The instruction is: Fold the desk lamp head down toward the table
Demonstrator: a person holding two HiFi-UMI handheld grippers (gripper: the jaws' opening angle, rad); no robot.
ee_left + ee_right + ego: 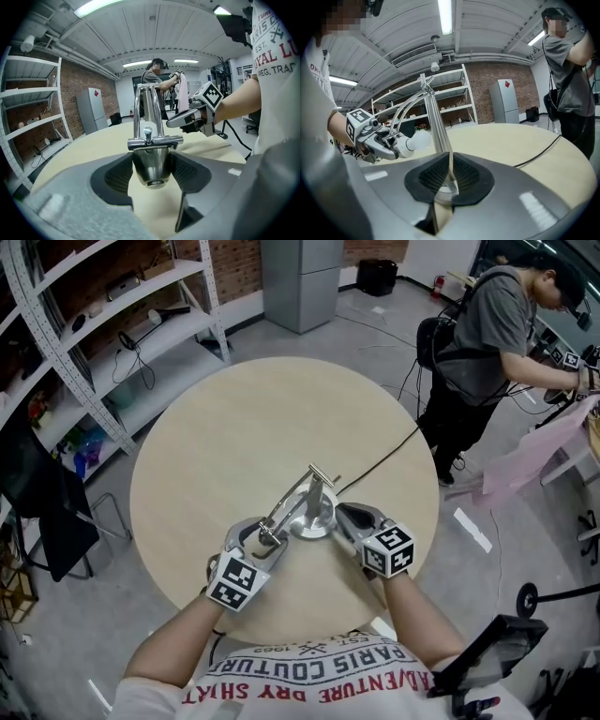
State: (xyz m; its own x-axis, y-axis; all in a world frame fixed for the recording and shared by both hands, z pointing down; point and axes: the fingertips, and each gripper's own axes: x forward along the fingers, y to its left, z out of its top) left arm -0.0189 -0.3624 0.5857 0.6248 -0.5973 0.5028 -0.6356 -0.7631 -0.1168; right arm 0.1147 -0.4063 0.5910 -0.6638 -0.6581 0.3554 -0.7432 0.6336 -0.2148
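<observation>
A chrome desk lamp (pixel 312 512) stands near the front edge of the round pale table (pixel 234 437), its arm folded over at a top joint (pixel 322 474). My left gripper (pixel 267 538) is shut on the lamp head, a chrome cone (pixel 151 168) pressed between both pads (pixel 117 176). The white bulb (pixel 419 139) sticks out of that head beyond the left gripper (pixel 396 143). My right gripper (pixel 449 180) is shut on the thin upright stem (pixel 438 126) just above the base; in the head view the right gripper (pixel 342 515) sits right of the base.
The lamp's black cable (pixel 384 460) runs off the table's right edge. A person (pixel 497 324) stands at the far right. White shelving (pixel 112 334) lines the left wall, a grey cabinet (pixel 300 277) stands at the back, and a dark chair (pixel 47 512) is on the left.
</observation>
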